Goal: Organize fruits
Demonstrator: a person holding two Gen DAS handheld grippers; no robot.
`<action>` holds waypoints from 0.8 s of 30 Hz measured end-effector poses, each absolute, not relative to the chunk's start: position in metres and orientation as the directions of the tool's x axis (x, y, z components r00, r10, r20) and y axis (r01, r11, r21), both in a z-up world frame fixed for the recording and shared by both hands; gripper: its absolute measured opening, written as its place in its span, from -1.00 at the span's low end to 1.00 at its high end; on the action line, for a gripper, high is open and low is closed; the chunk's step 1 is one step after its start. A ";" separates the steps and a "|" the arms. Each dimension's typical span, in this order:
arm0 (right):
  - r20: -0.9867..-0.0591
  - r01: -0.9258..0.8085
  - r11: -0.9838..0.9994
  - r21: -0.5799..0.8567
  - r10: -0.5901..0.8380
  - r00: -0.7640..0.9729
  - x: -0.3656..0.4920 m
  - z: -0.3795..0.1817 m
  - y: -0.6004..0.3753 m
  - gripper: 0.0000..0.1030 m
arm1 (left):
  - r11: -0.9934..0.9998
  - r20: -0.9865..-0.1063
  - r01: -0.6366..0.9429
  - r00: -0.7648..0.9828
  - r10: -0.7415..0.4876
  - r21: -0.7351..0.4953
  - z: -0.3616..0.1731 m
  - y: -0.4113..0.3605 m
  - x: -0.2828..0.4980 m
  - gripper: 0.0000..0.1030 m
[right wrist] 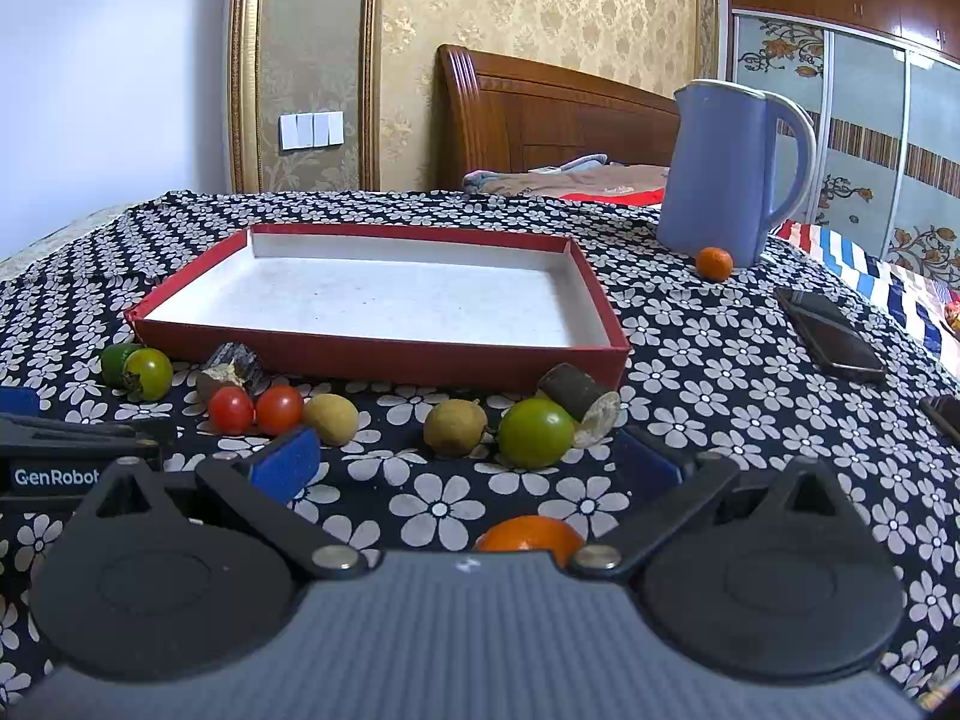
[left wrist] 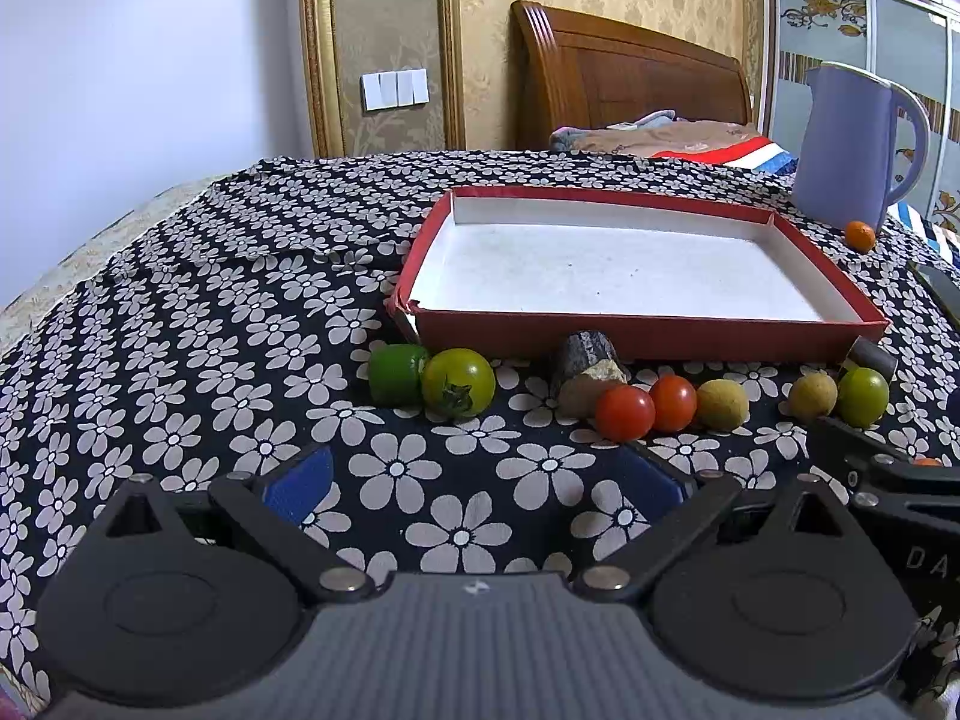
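Tray (left wrist: 636,333): red box lid with a white inside, holding nothing, long axis running left to right across the flowered cloth (left wrist: 198,324); its long front wall faces both grippers.
Fruit row: strung out parallel to the tray's front wall, just in front of it, on the cloth.
Left end of the tray front: a green fruit (left wrist: 393,373) touching a green tomato (left wrist: 458,382), whose stem star faces the camera.
Middle of the tray front: a dark cut chunk (left wrist: 585,369), pale cut face towards the camera, with two red tomatoes (left wrist: 648,405) side by side and a tan longan (left wrist: 722,404) just beside them.
Right corner of the tray front: a second longan (right wrist: 455,427), a green round fruit (right wrist: 536,432), and a dark cylinder piece (right wrist: 579,393) lying tilted against the tray corner.
Small orange (right wrist: 714,263): beyond the tray's right rear corner, at the foot of the blue jug (right wrist: 720,174).
Orange fruit (right wrist: 528,534): nearer than the row, lying between the right gripper's fingers close to its body.
Left gripper (left wrist: 474,474): spread wide, holding nothing, short of the row, facing the tray's front.
Right gripper (right wrist: 465,459): spread wide, pads clear of the orange fruit, pointing at the tray's right front corner.
Phone (right wrist: 831,333): right of the tray, flat on the cloth.
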State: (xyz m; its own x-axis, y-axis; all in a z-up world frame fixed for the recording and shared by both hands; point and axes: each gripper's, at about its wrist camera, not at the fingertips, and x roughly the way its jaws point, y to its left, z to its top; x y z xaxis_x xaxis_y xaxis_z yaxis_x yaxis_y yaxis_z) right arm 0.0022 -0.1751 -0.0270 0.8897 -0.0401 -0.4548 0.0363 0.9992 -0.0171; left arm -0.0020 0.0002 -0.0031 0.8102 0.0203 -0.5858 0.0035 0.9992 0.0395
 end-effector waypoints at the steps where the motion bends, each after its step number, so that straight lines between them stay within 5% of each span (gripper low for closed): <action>1: -0.456 0.035 0.999 -0.016 -0.038 0.889 0.002 -0.027 -0.175 1.00 | 0.999 -0.587 0.002 0.810 0.022 0.040 -0.003 0.000 -0.002 0.97; 24: -0.424 0.045 0.999 -0.027 -0.052 0.904 -0.001 -0.025 -0.189 1.00 | 1.000 -0.586 0.022 0.810 -0.010 0.014 -0.005 0.016 0.000 0.97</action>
State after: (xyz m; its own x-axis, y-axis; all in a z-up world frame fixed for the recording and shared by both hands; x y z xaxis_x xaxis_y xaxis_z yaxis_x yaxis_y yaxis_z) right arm -0.0013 -0.1888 -0.0246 0.9040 -0.0522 -0.4243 0.0449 0.9986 -0.0271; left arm -0.0004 0.0162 -0.0045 0.8104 -0.0096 -0.5858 0.0219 0.9997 0.0140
